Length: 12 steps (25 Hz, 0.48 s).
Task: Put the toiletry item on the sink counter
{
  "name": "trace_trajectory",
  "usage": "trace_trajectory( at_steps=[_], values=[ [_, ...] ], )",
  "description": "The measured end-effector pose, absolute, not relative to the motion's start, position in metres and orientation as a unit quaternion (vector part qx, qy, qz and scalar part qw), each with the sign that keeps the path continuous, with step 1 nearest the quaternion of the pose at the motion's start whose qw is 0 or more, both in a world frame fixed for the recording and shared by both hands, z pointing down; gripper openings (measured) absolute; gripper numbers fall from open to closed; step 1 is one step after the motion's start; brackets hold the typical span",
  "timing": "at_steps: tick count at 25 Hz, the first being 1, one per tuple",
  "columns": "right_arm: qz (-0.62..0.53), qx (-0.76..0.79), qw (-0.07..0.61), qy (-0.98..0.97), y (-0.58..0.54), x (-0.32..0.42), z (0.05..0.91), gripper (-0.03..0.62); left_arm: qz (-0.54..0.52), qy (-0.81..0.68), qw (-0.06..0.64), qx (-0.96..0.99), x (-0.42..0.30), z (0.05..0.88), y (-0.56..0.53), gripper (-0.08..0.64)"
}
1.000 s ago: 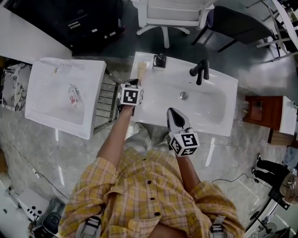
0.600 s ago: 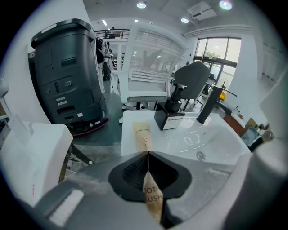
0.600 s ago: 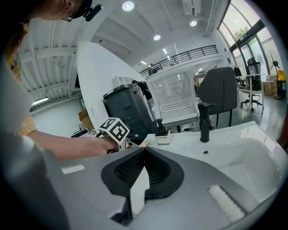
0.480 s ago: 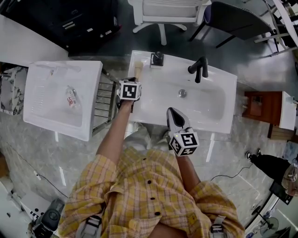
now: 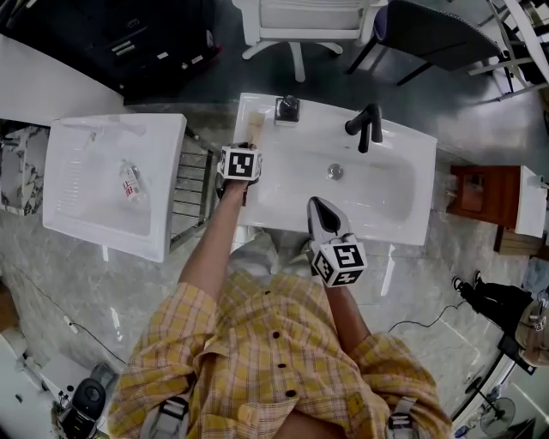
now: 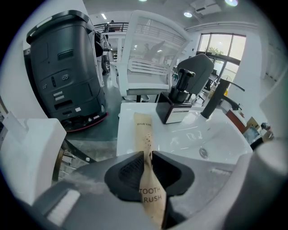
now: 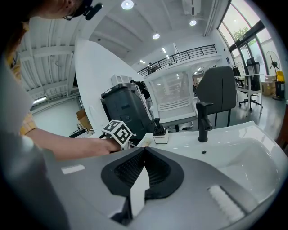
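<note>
At the sink counter (image 5: 403,231), the left gripper (image 6: 148,152) is opening its jaws. A toothbrush packet (image 6: 145,134) is still between them, touching both ribbed pads, w/ its far end stretched along the counter's left rim. The right gripper (image 7: 144,150) hangs over the front edge, clamped tip to tip on nothing.

Surroundings: a boxy soap dispenser (image 6: 176,105) w/ black pump stands just right of the packet at the back rim. Further right are a black faucet (image 5: 367,129) and a drain (image 5: 335,171) in the glossy white bowl. Nothing lies betw. packet and rim. Off to the left are a metal rack (image 5: 196,184), then a 2nd white basin (image 5: 86,223) holding a small tube (image 5: 130,182). A white chair (image 5: 300,21) sits behind.

The packet is flat, narrow kraft paper. Its "TOOTH BRUSH" print reads only in the left gripper view, which also shows a dark grey machine (image 6: 65,76). Only the head view catches the 2nd basin. Only the right gripper view shows the left gripper's marker cube (image 7: 118,131) side-on, w/ a bare forearm.
</note>
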State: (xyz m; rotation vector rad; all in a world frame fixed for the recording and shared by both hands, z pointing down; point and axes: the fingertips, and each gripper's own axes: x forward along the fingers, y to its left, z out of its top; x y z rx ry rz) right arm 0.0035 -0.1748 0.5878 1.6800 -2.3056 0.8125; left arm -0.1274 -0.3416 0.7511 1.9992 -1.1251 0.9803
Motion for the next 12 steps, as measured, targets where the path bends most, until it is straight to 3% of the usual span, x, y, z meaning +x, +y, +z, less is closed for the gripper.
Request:
trace_trajectory(
  at_steps=[12],
  values=[
    [0.276,0.562,0.092,-0.774,-0.1761,0.0117,0.5901,0.0,0.362,-0.434,0.315,0.763,-0.1248,0.744,-0.342,0.121]
  ],
)
